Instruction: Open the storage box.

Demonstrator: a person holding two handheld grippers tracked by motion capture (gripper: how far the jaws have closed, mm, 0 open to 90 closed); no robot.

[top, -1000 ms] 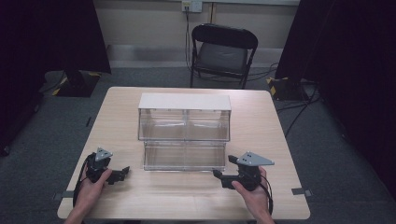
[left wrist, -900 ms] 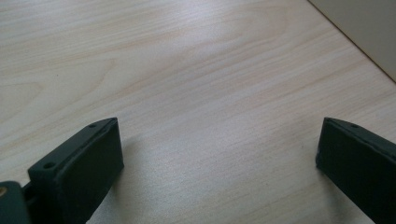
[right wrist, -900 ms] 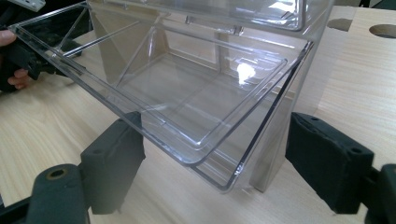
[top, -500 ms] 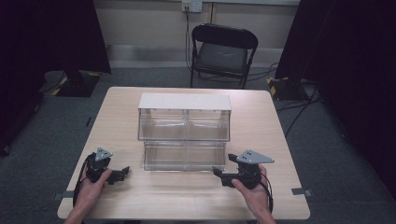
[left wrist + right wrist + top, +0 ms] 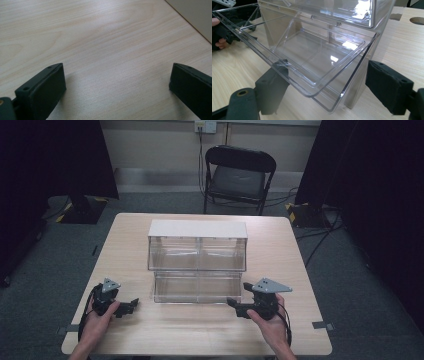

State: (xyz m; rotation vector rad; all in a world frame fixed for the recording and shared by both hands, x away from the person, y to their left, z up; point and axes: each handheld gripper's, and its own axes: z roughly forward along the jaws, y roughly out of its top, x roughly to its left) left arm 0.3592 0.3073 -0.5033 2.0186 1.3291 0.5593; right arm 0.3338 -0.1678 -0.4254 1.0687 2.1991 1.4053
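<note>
A clear plastic organiser (image 5: 197,245) with a white top stands mid-table. Its lower bin (image 5: 197,289) is tilted open toward me. My right gripper (image 5: 233,303) is open at the bin's front right corner. In the right gripper view the bin's clear rim (image 5: 294,68) juts between the wide-apart jaws of the right gripper (image 5: 329,71) and crosses just over the left one; nothing is clamped. The bin looks empty. My left gripper (image 5: 131,305) rests near the table's front left, open. In its own view the left gripper (image 5: 117,72) has bare wood between its jaws.
The light wooden table (image 5: 200,332) has free room in front of the organiser and along both sides. A black folding chair (image 5: 235,175) stands beyond the far edge. Dark curtains hang on both sides. The other hand (image 5: 220,40) shows through the bin.
The right gripper has crept very slightly toward the lower bin. The left gripper has stayed put.
</note>
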